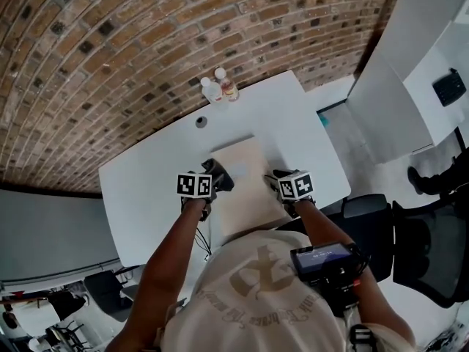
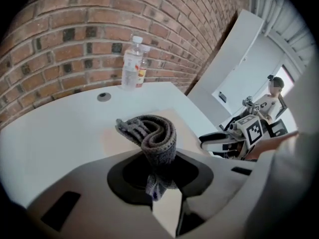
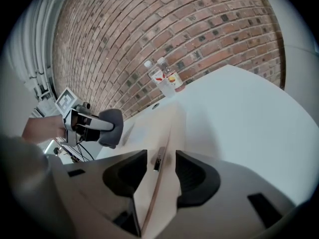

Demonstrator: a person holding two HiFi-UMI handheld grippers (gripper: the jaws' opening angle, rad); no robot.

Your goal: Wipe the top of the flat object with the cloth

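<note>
**Fig.** Two-handed wiping set-up, shown by head cam and both gripper cams.

**Task object.** The board [image 1: 249, 185], a flat beige panel, lies mid-table on the white table [image 1: 146, 189].

**L gripper** [image 2: 162, 176]: the jaws are pinched on the cloth [image 2: 158, 136], a grey knit folded into a loop. The fold sticks out past the jaw tips, w/ a short tail hanging btwn the jaws. In the head view the cloth sits over the board's left edge, toward its far half. Whether it touches the top surface can't be told.

**R gripper** [image 3: 161, 166]: the jaws are spread wide and grip nothing. They sit astride the board's right edge, toward its near end, w/ one jaw on the board side and the other on the table side. A small metal fitting [image 3: 158, 158] on that edge lies btwn the jaws.

**Both grippers** point down and away from the person, each w/ its marker cube uppermost.

**Far side of table.** Two clear bottles [image 1: 227, 86] stand upright, just beside each other, at the far edge. A round grey port [image 1: 201, 122] is set in the tabletop btwn the bottles and the board, apart from both.

**Surroundings.** A brick wall [image 1: 146, 42] lies beyond the table's far side. A dark office chair [image 1: 432, 255] stands to the right of the table.
</note>
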